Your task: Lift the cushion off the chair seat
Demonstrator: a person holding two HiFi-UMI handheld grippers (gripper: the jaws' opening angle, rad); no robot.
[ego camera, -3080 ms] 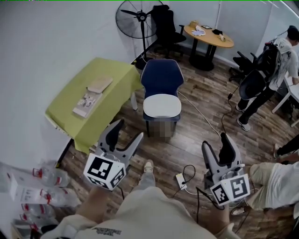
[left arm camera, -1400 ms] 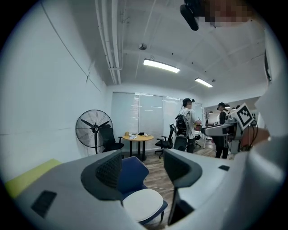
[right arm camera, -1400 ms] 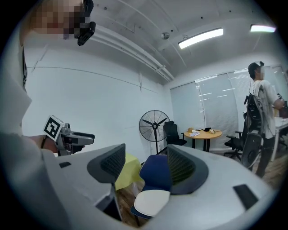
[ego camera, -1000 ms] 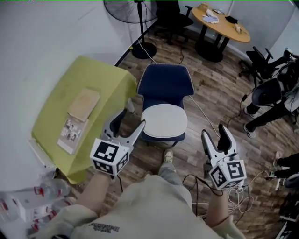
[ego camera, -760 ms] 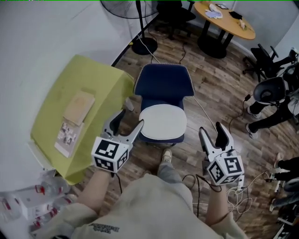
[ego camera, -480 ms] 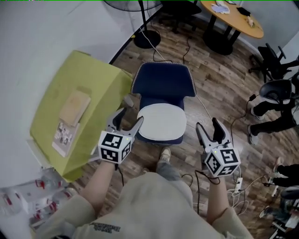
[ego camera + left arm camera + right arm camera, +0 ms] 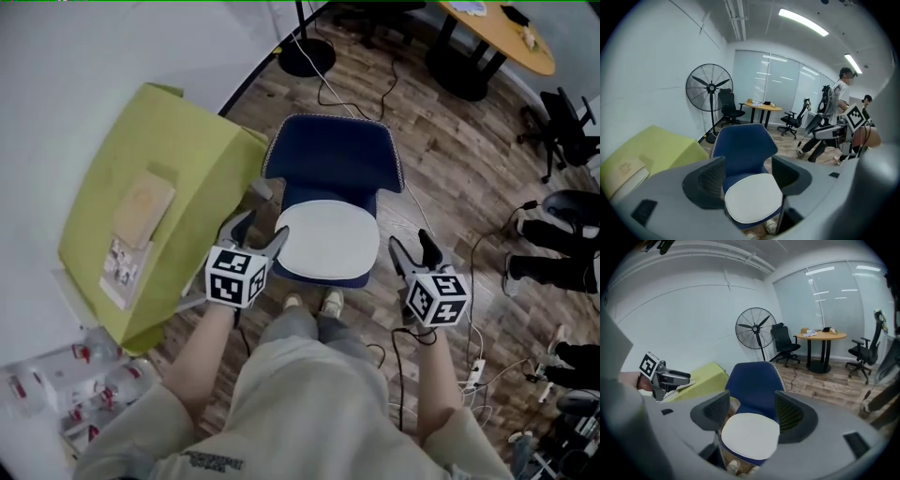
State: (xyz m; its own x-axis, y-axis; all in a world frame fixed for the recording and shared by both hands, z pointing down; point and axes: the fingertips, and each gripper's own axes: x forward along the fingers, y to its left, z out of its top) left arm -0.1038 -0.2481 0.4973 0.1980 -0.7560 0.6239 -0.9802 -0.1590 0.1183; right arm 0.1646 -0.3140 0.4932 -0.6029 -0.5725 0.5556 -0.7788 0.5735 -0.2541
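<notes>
A white oval cushion [image 7: 328, 239] lies flat on the seat of a blue chair [image 7: 333, 169]. My left gripper [image 7: 257, 232] is open at the cushion's left front edge, apart from it, and its jaws have just been opening with nothing between them. My right gripper [image 7: 413, 249] stands open just right of the seat, also empty. In the left gripper view the cushion [image 7: 752, 201] shows between and beyond the two pads [image 7: 710, 180]. The right gripper view frames the cushion [image 7: 750, 434] the same way below the chair back [image 7: 752, 380].
A table under a yellow-green cloth [image 7: 150, 187] with a booklet [image 7: 122, 267] stands close on the chair's left. Cables [image 7: 403, 366] run over the wooden floor. Plastic bottles [image 7: 56, 394] lie at the lower left. A round wooden table [image 7: 506, 28] and office chairs stand farther back.
Both grippers have come down and forward to either side of the chair seat. The chair and cushion now sit closer beneath me.
</notes>
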